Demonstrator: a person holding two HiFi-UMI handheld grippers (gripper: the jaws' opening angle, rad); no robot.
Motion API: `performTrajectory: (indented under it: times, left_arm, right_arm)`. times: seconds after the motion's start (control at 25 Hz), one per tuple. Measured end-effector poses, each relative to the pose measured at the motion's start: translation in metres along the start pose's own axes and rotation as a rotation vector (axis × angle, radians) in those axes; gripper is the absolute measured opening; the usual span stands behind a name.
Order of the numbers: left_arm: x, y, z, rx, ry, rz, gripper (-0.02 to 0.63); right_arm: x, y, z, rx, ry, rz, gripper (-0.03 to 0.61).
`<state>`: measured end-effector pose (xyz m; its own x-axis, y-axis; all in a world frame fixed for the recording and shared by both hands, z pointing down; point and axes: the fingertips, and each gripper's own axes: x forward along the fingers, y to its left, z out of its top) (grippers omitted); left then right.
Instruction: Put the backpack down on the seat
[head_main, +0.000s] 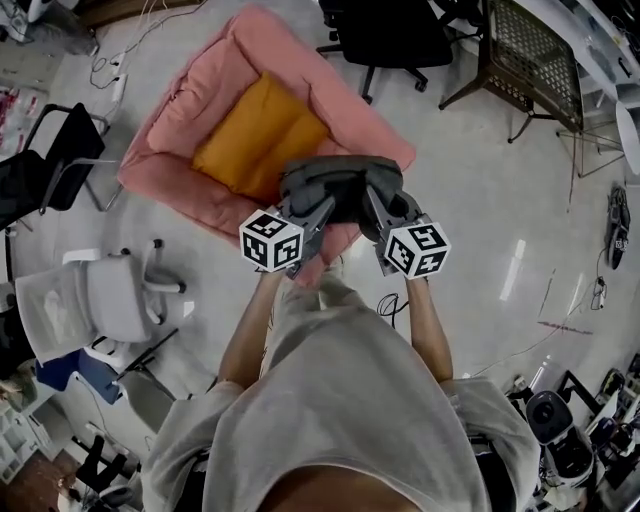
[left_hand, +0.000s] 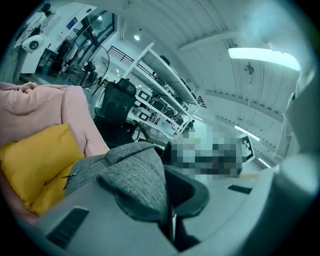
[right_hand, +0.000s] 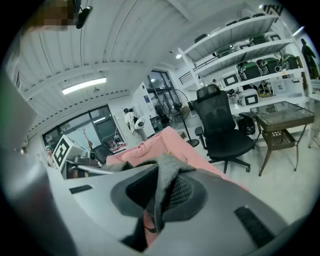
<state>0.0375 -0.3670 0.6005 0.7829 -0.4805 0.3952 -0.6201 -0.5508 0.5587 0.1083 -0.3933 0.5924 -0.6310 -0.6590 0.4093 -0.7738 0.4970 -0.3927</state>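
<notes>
**BACKPACK HELD OVER FRONT OF SEAT**

Clamps the left gripper (head_main: 320, 207) almost fully shut on a thick fold of grey backpack (head_main: 335, 176) fabric. Pinches a thinner upright strip of the same fabric in the right gripper (head_main: 380, 208), jaws nearly together, pads pressing on both sides. Carries the backpack between both grippers, marker cubes side by side and near each other. Places the backpack over the near rim of the pink seat (head_main: 190, 105), just in front of the yellow cushion (head_main: 255, 135) in the seat's hollow. Cannot tell whether already touching the rim. Leaves a black office chair (head_main: 400, 35) beyond the seat and a white chair (head_main: 95, 300) at the left, both well apart on the pale floor (head_main: 490, 200).
</notes>
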Motion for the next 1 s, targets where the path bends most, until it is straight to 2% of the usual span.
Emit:
performTrajectory:
  times: [0.28, 0.68, 1.0]
  left_arm:
    - [0.010, 0.034, -0.011, -0.028, 0.033, 0.009, 0.023]
    - [0.015, 0.088, -0.017, -0.098, 0.049, 0.043, 0.023]
    - [0.021, 0.121, -0.014, -0.102, 0.061, 0.057, 0.023]
  right_arm:
    - [0.032, -0.013, -0.016, 0.026, 0.046, -0.010, 0.035]
    - [0.086, -0.018, -0.022, 0.003, 0.102, 0.020, 0.037]
    - [0.122, -0.025, -0.020, -0.014, 0.123, 0.037, 0.037]
